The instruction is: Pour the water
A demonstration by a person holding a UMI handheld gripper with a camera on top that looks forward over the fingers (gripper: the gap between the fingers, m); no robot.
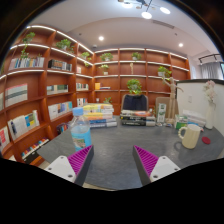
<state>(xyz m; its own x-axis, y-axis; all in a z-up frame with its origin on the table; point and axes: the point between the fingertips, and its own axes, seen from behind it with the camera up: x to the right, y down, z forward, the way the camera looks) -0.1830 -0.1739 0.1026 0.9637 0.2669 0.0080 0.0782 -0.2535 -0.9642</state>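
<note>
Gripper (110,163) fingers stood spread wide apart with nothing between them, the purple pads (79,160) facing inward over bare grey bench (112,148); held that way, it looked ready to take something rather than carrying anything, so I judged the pour had not yet begun. Ahead of the left finger, toward the bench's left side, stood a clear plastic water bottle (81,128) with a pale blue label, upright and apparently capped, though the cap was too small to be sure of. It stood apart from the fingers, and was probably set upright so that it could be taken about its middle. Ahead of the right finger, toward the bench's right side and well apart from the bottle, stood a pale cup (190,136) with a handle, upright and mouth up, which suited it to receive the water; whether anything was in it could not be told. The open bench between the two probably gave room to carry the bottle across. Along the far edge lay stacked books (98,113), a potted plant (134,88) and a few small items too indistinct to name. Beyond the bench, wooden bookshelves (48,75) ran along the walls under ceiling lights.
</note>
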